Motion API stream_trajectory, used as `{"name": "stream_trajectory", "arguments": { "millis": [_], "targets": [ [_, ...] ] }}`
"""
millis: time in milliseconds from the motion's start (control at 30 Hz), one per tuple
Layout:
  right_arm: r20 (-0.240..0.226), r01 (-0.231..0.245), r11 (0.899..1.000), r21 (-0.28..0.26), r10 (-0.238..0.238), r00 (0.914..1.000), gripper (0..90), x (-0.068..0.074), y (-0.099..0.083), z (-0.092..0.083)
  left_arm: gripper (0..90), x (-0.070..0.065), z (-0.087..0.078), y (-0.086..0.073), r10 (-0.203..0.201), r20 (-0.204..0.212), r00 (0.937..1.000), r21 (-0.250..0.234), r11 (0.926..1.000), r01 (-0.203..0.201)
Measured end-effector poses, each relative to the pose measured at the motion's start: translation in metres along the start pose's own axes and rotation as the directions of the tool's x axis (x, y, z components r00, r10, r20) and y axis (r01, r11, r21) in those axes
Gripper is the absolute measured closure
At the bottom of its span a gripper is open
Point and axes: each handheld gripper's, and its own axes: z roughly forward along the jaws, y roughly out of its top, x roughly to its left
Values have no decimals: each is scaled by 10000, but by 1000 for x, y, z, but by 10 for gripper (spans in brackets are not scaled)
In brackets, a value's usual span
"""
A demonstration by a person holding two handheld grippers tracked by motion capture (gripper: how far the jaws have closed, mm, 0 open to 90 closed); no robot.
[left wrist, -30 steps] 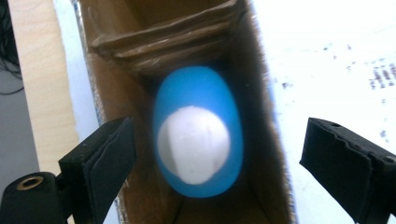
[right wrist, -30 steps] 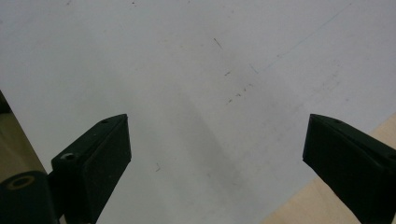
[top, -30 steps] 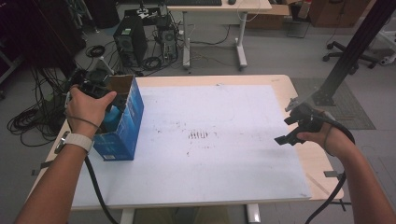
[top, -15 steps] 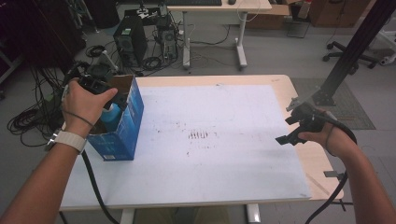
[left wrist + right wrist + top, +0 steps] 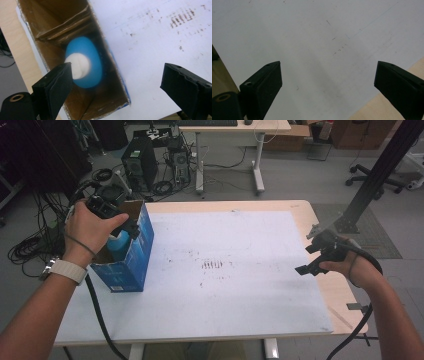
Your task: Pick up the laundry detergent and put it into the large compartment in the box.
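Left gripper (image 5: pixel 131 226) higher above the blue bottle (image 5: pixel 85 62) in its box (image 5: pixel 131 265) than before (jaws spread, empty).

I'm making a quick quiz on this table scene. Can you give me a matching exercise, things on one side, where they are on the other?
Things:
1. blue bottle
2. blue cardboard box
3. left claw
4. right claw

Places:
A. over the white sheet near the table's right edge, open
B. above the box's open top, open
C. standing inside the box
D. at the table's left end

Pairs: 1-C, 2-D, 3-B, 4-A
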Motion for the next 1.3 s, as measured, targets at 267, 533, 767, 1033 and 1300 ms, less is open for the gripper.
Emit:
{"name": "stream_trajectory", "arguments": {
  "millis": [267, 533, 767, 1033, 1300],
  "targets": [
    [9, 34, 10000, 18, -34, 10000, 78, -1, 1, 0, 107, -15, -11, 4, 763, 155, 9970, -146, 9970, -761],
    [11, 57, 10000, 13, -57, 10000, 78, 0, 4, -1, 107, -28, -11, 10, 1336, 341, 9904, -68, 9910, -1335],
    [26, 9, 10000, 19, -9, 10000, 78, 0, 4, -2, 110, -41, -15, 14, 2081, 589, 9763, -180, 9781, -2074],
    [20, 59, 10000, -1, -59, 10000, 78, 2, 7, -1, 107, -58, -15, 18, 2773, 911, 9564, -360, 9607, -2751],
    [62, 34, 10000, -64, -34, 10000, 78, 2, 8, -4, 103, -72, -19, 21, 3359, 1188, 9344, -672, 9416, -3300]
  ]
}}
